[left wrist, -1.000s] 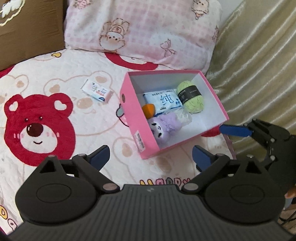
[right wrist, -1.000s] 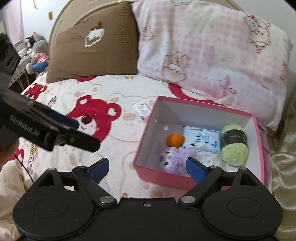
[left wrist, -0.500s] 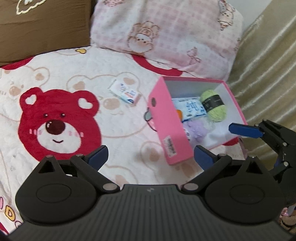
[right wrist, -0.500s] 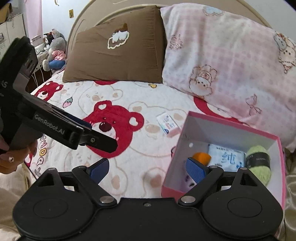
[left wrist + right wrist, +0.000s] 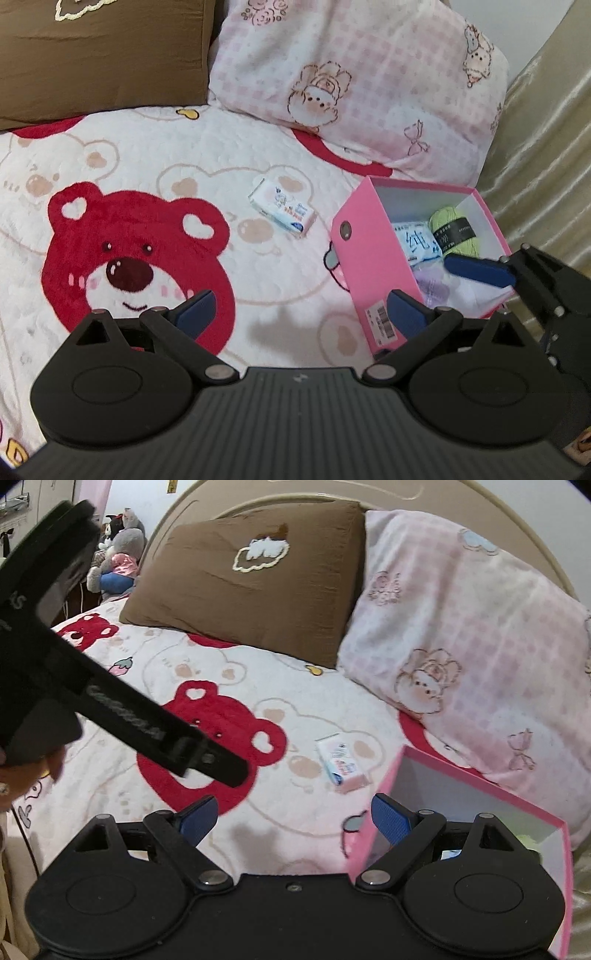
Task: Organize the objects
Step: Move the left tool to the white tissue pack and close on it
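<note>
Both grippers hang over the bed with their blue-padded jaws spread wide and nothing between them. The left gripper [image 5: 301, 312] sits above the bear blanket [image 5: 110, 206]; the small packet [image 5: 282, 211] lies flat on the blanket ahead of it, up beyond the gap between the jaws and a little right of centre, well apart from either pad. Just right of the packet stands the pink box [image 5: 364, 266], holding a tissue pack [image 5: 415, 242], a green yarn ball [image 5: 456, 230] and something lilac, partly hidden. The right gripper [image 5: 293, 814] hovers by the box's near wall, the packet ahead of its right finger. Brown pillow [image 5: 255, 587] and pink pillow [image 5: 461, 635] lean behind.
</note>
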